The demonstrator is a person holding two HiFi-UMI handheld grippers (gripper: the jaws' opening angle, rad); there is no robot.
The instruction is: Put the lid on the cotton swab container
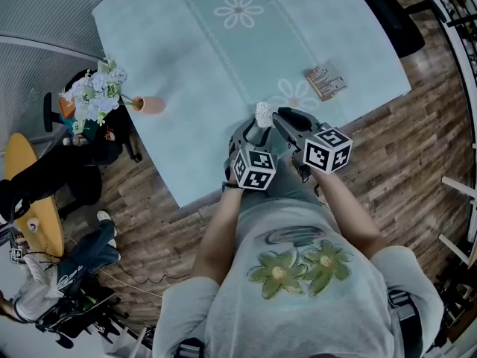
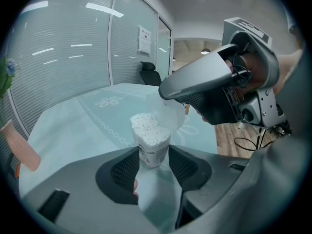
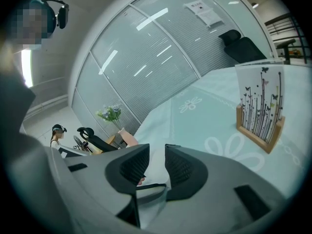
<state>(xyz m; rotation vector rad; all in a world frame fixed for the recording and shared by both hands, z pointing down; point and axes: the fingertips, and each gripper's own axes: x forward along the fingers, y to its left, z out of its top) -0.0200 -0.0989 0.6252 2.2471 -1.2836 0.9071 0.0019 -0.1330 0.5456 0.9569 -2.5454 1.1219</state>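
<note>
The cotton swab container, a small clear tub packed with white swabs, stands upright between the pads of my left gripper, which is shut on its sides. The head view shows the container held above the table's near edge in my left gripper. My right gripper is close on its right, and in the left gripper view its fingers hang just above the swabs. Under them is a clear lid. In the right gripper view my right gripper is shut on the lid's thin clear edge.
The pale blue table carries a peach vase of flowers lying at its left edge. A wooden card holder stands at the right, also in the right gripper view as the card holder. Chairs and a person stand off the left.
</note>
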